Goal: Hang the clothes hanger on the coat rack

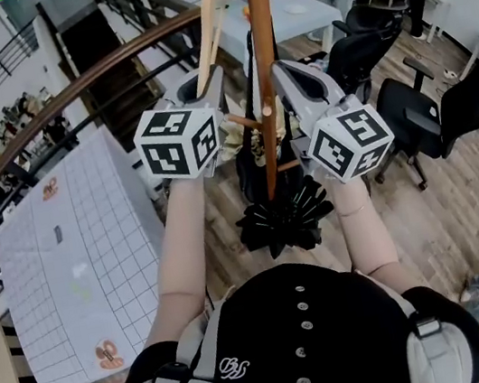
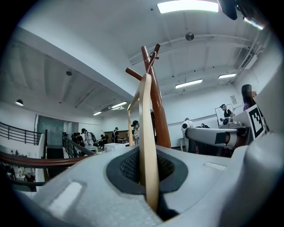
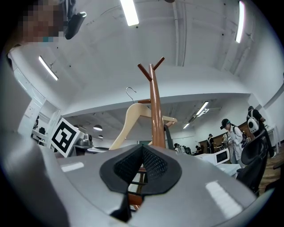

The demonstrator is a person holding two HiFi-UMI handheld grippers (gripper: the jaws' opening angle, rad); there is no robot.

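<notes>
Hanger clamped in upraised left gripper beside rack.

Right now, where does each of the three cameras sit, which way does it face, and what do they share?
Head view: on the head, looking down past chest and forearms at the left gripper, right gripper and coat rack.
Left gripper view: on that gripper, tilted up toward the ceiling; jaws shut on the hanger.
Right gripper view: on that gripper, tilted up too; jaws together, empty.
Shared: both gripper views show hanger and rack top.
</notes>
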